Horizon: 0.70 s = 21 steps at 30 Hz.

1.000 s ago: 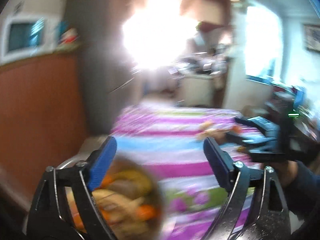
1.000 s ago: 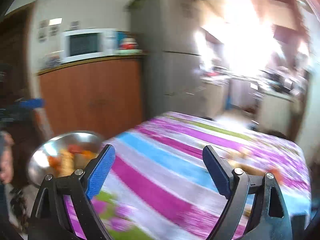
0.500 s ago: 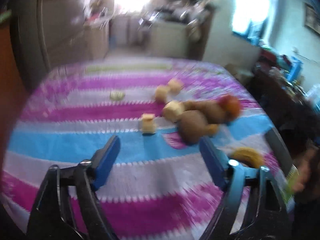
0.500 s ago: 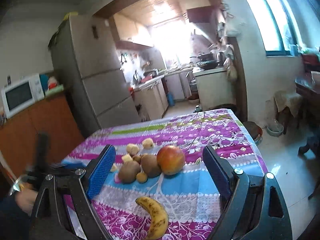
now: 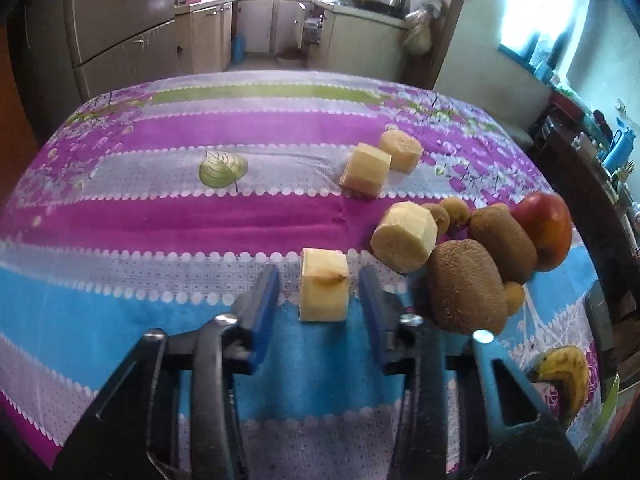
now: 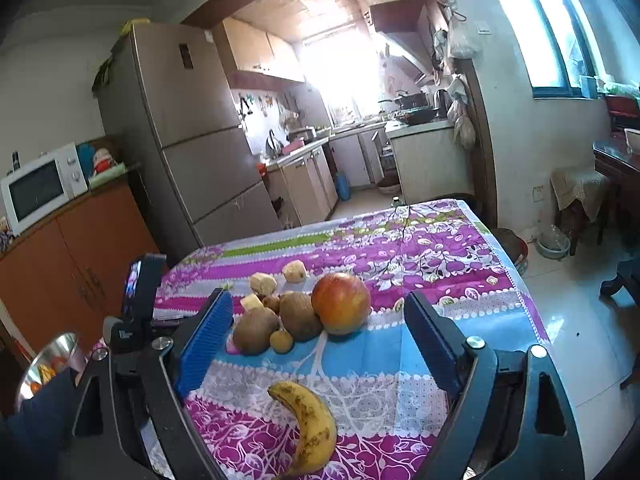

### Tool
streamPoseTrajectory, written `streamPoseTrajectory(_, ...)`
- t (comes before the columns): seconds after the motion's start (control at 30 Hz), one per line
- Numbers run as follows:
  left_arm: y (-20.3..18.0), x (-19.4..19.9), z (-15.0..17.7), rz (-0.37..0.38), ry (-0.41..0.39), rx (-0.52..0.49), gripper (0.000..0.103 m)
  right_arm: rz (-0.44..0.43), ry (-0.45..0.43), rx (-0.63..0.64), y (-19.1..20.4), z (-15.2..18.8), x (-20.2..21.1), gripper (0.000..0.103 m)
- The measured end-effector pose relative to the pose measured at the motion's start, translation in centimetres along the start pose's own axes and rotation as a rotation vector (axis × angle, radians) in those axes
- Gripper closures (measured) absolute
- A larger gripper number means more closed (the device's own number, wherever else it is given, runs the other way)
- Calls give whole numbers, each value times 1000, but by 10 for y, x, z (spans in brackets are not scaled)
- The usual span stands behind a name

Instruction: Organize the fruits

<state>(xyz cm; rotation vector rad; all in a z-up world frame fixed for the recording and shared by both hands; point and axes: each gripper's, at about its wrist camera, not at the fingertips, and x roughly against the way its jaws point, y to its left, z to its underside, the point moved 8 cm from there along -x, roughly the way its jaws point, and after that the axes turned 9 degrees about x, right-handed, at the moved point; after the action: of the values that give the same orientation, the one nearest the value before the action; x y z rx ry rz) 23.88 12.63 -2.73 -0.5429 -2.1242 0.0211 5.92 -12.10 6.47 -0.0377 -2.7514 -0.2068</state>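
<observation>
Fruit (image 5: 464, 292) mostly lies loose on the striped tablecloth (image 5: 160, 220); some already sits in the metal bowl (image 6: 48, 364). Left gripper (image 5: 320, 300) straddles a pale chunk (image 5: 323, 286), jaws open, not touching. Right gripper (image 6: 316, 344) hangs open above the banana (image 6: 310, 420).

No text, label, brand or number is legible anywhere; all too blurred.
</observation>
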Motion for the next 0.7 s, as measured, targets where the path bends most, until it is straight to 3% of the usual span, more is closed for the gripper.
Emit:
streamPoseTrajectory(0.1, -2, -3, -1, -12, 3, -10, 80, -25, 40, 3, 3, 5, -5, 25)
streamPoseTrajectory(0.17, -2, 0, 0, -12, -3, -16, 80, -47, 70, 3, 5, 8, -9, 32)
streamPoseTrajectory(0.37, -6, 38, 14, 24, -59, -52, 80, -113, 136, 48, 12, 7, -13, 37)
streamPoseTrajectory(0.63, -9, 58, 22, 140, -78, -19, 80, -193, 484, 324, 58, 49, -89, 37)
streamPoseTrajectory(0.7, -7, 59, 20, 162, -81, -2, 80, -200, 552, 399, 67, 60, -109, 42)
